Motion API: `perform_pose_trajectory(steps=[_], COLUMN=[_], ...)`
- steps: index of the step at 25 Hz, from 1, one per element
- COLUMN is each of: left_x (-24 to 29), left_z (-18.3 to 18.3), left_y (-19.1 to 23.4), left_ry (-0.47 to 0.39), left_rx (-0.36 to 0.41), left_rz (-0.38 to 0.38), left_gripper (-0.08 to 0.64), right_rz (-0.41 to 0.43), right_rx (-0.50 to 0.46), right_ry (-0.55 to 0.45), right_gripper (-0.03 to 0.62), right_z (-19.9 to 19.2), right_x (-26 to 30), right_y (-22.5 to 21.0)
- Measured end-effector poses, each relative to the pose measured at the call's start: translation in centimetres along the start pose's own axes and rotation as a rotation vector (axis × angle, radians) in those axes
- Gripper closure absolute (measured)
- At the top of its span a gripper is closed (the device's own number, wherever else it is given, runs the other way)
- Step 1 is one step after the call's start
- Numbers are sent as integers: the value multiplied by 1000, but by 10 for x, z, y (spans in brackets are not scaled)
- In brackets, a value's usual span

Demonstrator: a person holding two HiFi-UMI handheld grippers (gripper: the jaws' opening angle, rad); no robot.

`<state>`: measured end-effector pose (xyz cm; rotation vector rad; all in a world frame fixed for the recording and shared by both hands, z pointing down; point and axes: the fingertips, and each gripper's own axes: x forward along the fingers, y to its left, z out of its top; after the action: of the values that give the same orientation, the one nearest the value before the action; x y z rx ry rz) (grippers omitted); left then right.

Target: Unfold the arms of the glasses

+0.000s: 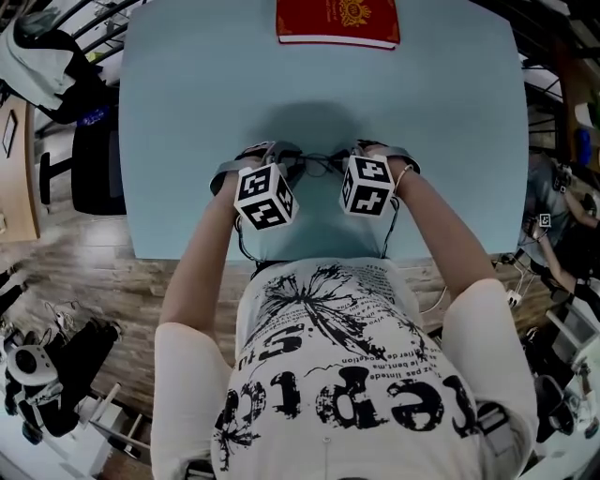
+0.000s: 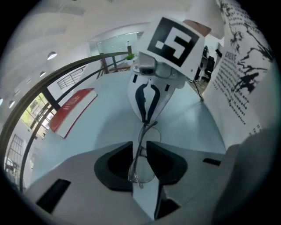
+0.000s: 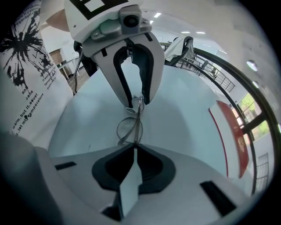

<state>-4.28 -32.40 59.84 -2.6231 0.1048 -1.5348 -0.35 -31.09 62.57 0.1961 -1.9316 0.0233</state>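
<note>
A thin wire-framed pair of glasses [image 1: 323, 161] hangs just above the pale blue table [image 1: 187, 112], held between my two grippers. My left gripper [image 1: 286, 157] is shut on one end of the frame; in the left gripper view the wire [image 2: 141, 145] runs between its dark pads. My right gripper [image 1: 359, 155] is shut on the other end, its jaws nearly together. In the right gripper view a round lens rim [image 3: 127, 129] shows ahead of its jaws, and the left gripper [image 3: 137, 103] pinches the far end. Both grippers point steeply down. The arms' fold state is hard to tell.
A red book [image 1: 337, 21] lies at the table's far edge, also seen as a red book [image 2: 72, 112] in the left gripper view. The near table edge is close to the person's body. A dark chair [image 1: 84, 169] stands left of the table.
</note>
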Motion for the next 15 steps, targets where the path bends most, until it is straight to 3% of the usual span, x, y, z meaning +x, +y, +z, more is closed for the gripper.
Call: perform_pose_trajectory(steps=[5, 10, 15], left_x=[17, 23, 21], left_z=[-3, -5, -6], left_y=[-7, -8, -16], left_ry=[57, 49, 17], left_rx=[105, 134, 139], left_rz=[-36, -10, -47], left_gripper=[454, 514, 523], right_rz=[4, 13, 17], right_rx=[6, 28, 17], right_ry=[-1, -8, 11], right_gripper=[560, 561, 561], right_z=[1, 1, 0], right_x=[-1, -2, -1], right_y=[3, 6, 12])
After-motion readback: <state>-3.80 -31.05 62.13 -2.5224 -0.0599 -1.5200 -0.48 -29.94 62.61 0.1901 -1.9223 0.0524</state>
